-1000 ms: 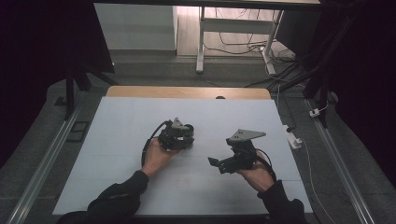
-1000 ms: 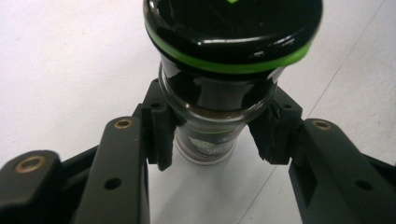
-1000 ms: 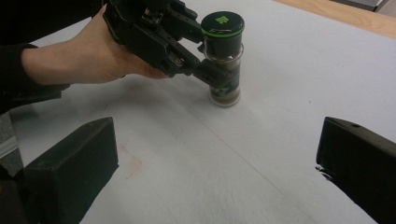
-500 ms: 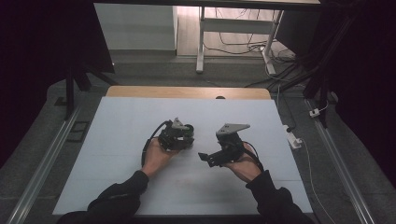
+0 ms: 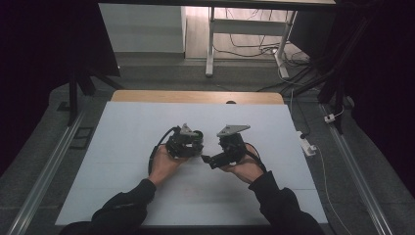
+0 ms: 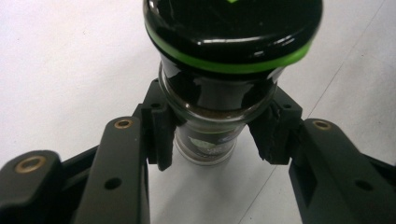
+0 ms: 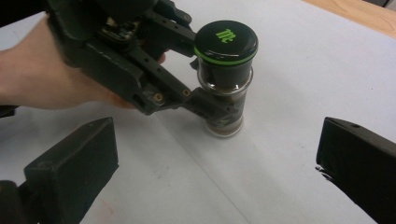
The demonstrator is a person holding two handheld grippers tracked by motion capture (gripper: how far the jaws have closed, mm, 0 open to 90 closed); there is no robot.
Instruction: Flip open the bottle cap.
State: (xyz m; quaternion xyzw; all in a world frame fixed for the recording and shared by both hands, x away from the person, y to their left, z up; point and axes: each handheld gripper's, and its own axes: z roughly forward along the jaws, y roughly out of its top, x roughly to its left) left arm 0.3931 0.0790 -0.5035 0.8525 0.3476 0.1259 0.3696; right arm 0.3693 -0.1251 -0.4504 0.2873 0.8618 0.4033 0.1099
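A small glass jar [image 7: 225,93] with a black lid ringed in green [image 6: 233,28] stands upright on the white table [image 5: 122,147]. It holds a brown powder. My left gripper [image 6: 217,135] is shut on the jar's glass body just under the lid, one pad on each side. In the right gripper view the left gripper [image 7: 217,109] reaches in from the upper left, held by a hand. My right gripper [image 7: 218,126] is open, with its jaws wide apart, and points at the jar from a short way off. In the high view the left gripper [image 5: 195,146] and right gripper [image 5: 209,159] sit close together at mid-table.
The table's wooden far edge [image 5: 195,96] has a small dark object [image 5: 230,102] on it. A white power strip [image 5: 307,146] lies on the floor off the table's right side. Metal rails run along both sides.
The right hand has moved its gripper leftward, closer to the left gripper and the jar. The left gripper has stayed in place, still shut on the jar.
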